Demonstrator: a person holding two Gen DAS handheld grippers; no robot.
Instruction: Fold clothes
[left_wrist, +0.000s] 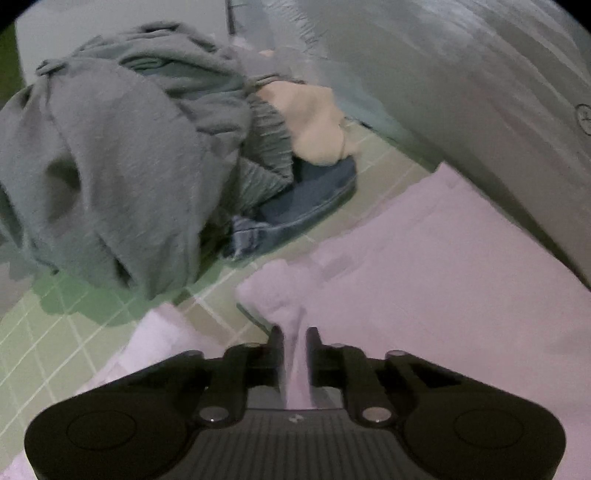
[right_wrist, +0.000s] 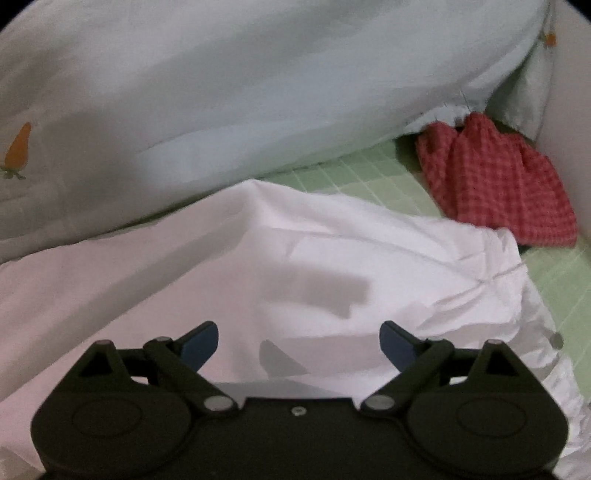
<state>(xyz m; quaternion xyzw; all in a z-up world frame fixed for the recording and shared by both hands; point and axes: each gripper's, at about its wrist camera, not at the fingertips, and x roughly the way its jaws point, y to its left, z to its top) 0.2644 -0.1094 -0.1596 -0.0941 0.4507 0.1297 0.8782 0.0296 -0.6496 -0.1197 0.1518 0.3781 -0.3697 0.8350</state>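
In my left wrist view, the far left is filled by a heap of grey garments (left_wrist: 122, 155), a sweatshirt-like piece slumped over the others, resting on the green checked sheet (left_wrist: 55, 332). Just right of the heap, a ribbed grey piece (left_wrist: 266, 147) overlaps a cream garment (left_wrist: 314, 118), and both lie on folded blue denim (left_wrist: 306, 195). Lower and toward the middle, my left gripper (left_wrist: 294, 338) is clamped on a bunched fold of the white garment (left_wrist: 424, 266); the cloth runs between my two dark fingers (left_wrist: 275, 347) and bulges out ahead of their tips. The rest of that garment spreads flat to the right, its far edge lying against a pale grey pillow (left_wrist: 461, 92) that fills the upper right. This view is blurred, so finer detail is lost.

In my right wrist view, the left and top are taken by a pale bedding cover (right_wrist: 221, 92) with a small orange carrot print (right_wrist: 18, 149) at its left edge. Below it the white garment (right_wrist: 258, 258) lies rumpled across the sheet. My right gripper (right_wrist: 299, 343) hovers over it with its blue-tipped fingers (right_wrist: 201, 343) spread wide apart, holding nothing. Farther right, a crumpled red gingham cloth (right_wrist: 495, 184) sits on the green checked sheet (right_wrist: 554, 280), just beyond the white garment's gathered edge.
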